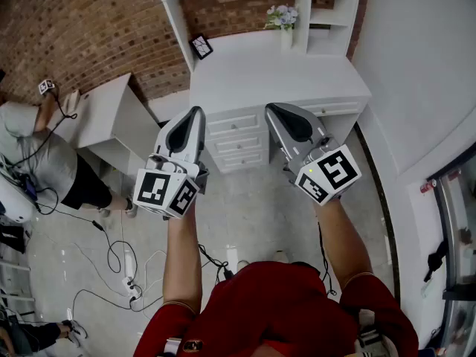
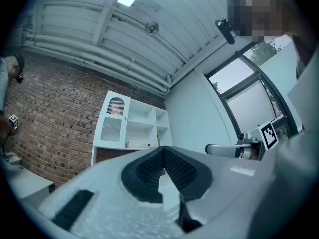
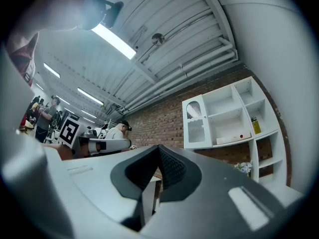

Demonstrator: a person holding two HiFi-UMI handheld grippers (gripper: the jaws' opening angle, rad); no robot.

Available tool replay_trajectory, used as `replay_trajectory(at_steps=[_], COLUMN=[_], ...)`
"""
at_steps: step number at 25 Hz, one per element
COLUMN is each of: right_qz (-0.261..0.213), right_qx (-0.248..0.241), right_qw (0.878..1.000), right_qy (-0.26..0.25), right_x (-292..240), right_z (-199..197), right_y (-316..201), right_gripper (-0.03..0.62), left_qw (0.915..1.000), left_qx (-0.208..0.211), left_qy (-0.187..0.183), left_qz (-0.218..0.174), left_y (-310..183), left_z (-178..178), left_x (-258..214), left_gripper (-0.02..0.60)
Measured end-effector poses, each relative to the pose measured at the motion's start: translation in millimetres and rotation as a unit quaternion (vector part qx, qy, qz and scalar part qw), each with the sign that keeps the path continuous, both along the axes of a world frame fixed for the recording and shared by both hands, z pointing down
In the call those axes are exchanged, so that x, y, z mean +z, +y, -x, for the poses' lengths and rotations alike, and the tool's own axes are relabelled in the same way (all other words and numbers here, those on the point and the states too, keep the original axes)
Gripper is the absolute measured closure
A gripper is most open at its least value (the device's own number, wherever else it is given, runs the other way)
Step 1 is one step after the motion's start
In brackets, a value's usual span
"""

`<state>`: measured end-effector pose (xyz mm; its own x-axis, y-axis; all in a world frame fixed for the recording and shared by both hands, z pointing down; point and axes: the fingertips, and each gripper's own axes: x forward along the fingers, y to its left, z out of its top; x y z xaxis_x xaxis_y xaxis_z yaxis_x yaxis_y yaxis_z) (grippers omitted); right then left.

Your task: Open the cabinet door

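Observation:
The white hutch on the desk has a shut cabinet door (image 2: 112,121) with an arched mesh window at its upper left, also seen as the cabinet door (image 3: 195,122) in the right gripper view. Both grippers are held up in front of the desk, well short of the hutch and tilted slightly upward. My left gripper (image 1: 198,112) has its tips together with nothing between them; its jaws meet in the left gripper view (image 2: 163,149). My right gripper (image 1: 271,108) is likewise shut and empty (image 3: 158,147).
The white desk (image 1: 253,69) carries a flower vase (image 1: 282,19) and a small framed clock (image 1: 201,46), with drawers (image 1: 235,136) below. A low white table (image 1: 104,110) and a seated person (image 1: 44,158) are at the left. Cables (image 1: 119,262) lie on the floor. The wall (image 1: 416,65) is at the right.

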<state>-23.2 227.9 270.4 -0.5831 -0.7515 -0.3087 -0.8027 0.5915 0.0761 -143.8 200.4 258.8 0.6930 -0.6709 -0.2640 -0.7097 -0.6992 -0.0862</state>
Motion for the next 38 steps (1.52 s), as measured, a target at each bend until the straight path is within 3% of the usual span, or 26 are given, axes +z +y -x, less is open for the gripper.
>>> replay_trajectory(at_steps=[11,23,30,38], right_qz=[0.0,0.005,0.008,0.018], right_qx=[-0.021,-0.039,-0.041,-0.031], right_qw=[1.0,0.999,0.998,0.999], right_qy=[-0.019,-0.036,-0.047,-0.022], right_x=[2.1,20.7,22.8,31.5], right_z=[-29.3,-93.2,-109.3,-101.7], right_y=[12.6,13.4,-12.8,-76.9], right_gripper=[0.582,0.582,0.582,0.582], left_qw=[0.9999,0.9996,0.9994,0.9998], left_qx=[-0.01,-0.025,-0.025,-0.017], left_qy=[0.005,-0.011,-0.024,-0.007], left_qz=[-0.002,-0.004,0.002,-0.004], left_y=[10.0,9.3,-17.4,-90.5], left_z=[-24.0,-84.8,-101.0,-93.7], left_x=[1.0,5.5,10.4,16.5], left_gripper=[0.582,0.581,0.581,0.581])
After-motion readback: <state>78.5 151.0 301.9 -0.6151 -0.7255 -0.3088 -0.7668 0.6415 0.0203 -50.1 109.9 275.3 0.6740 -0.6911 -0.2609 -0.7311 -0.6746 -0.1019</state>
